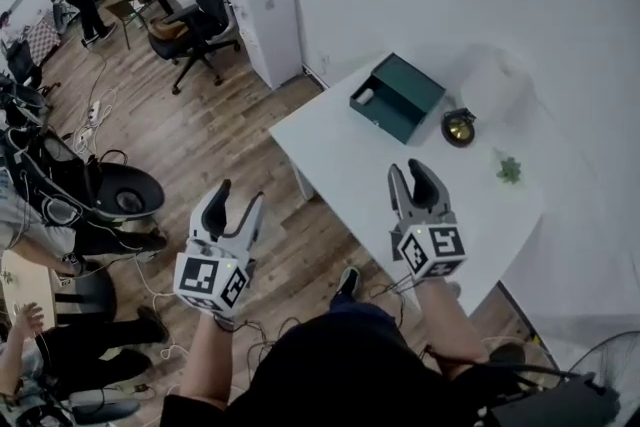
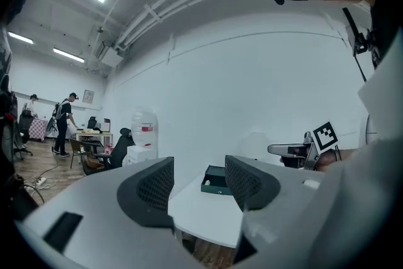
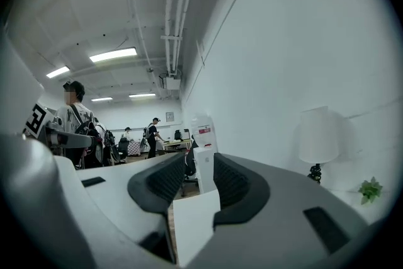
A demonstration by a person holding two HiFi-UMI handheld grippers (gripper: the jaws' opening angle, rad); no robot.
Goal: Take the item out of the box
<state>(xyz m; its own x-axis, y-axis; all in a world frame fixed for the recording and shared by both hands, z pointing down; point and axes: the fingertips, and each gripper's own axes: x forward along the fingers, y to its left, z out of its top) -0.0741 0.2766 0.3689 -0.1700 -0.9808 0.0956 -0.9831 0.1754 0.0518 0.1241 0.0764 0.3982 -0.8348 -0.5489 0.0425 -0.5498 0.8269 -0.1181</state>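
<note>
White table [image 1: 345,160], green box [image 1: 398,97] beyond right gripper [image 1: 411,177]

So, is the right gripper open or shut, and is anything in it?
Open and empty: on the right gripper the dark jaws stand apart, with only a corner of the white table visible through the gap.

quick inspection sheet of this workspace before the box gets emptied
surface: white table, mostly bare
job's things: green box near the far edge, something white showing at one end; neither gripper touches it
clutter: lamp, small plant
grippers: left gripper and right gripper both open, empty, short of the box
cables: cables loose on the wood floor
surroundings: water dispenser, office chair, people at far desks
</note>
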